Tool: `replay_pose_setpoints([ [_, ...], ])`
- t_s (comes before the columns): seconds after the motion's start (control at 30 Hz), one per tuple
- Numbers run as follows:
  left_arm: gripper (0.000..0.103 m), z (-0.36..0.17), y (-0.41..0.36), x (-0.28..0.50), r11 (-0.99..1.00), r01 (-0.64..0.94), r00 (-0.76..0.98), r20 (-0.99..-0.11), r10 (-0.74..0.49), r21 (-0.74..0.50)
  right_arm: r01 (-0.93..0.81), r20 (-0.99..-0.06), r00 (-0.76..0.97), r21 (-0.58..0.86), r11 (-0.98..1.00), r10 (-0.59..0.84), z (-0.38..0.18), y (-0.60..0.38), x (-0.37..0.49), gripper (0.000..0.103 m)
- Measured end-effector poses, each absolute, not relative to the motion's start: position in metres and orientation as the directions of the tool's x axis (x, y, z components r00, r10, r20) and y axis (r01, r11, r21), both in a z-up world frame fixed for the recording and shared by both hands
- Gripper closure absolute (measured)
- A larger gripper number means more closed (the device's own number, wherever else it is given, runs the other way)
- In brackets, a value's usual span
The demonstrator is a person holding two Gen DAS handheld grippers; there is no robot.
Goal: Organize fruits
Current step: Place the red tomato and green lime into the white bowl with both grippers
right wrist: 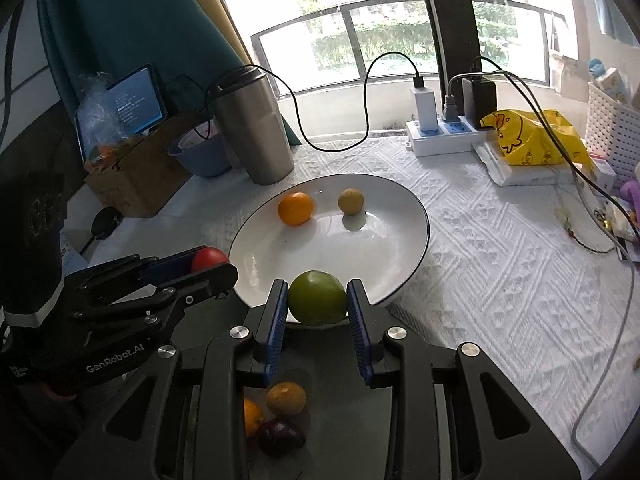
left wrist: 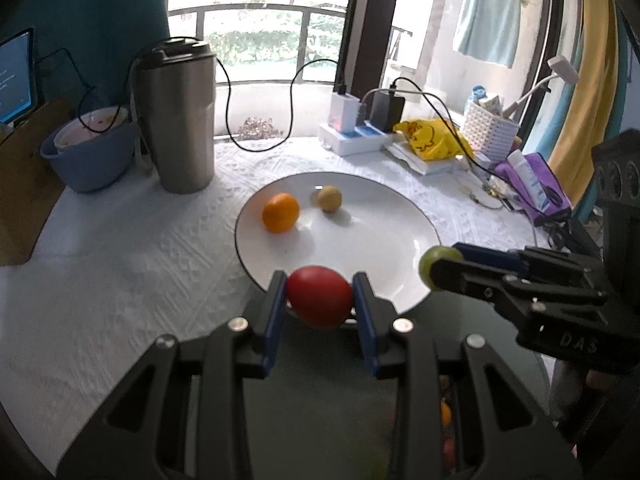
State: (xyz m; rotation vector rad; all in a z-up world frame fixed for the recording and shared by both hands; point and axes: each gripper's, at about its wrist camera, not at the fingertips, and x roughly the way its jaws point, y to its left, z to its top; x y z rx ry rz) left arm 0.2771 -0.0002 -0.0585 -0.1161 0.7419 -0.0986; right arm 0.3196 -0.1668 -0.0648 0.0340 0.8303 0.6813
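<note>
Red fruit [left wrist: 320, 295] over plate [left wrist: 400, 216] rim

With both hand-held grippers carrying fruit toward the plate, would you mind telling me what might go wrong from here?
1. The left hand-held gripper with the red fruit and the right hand-held gripper with the green fruit approach the same near rim of the white plate side by side; they may collide.
2. Released round fruit may roll into the orange or the small yellowish fruit.
</note>
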Motion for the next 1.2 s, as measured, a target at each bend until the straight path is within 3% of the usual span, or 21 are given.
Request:
replay_pose_setpoints([
  [1.2,0.068,-0.074,0.015,0.318,0.988,0.026,0.708,-0.695,-0.124,-0.150,-0.478,-0.692,0.508,0.269,0.836,0.513,-0.079,-0.167,0.355,0.067],
])
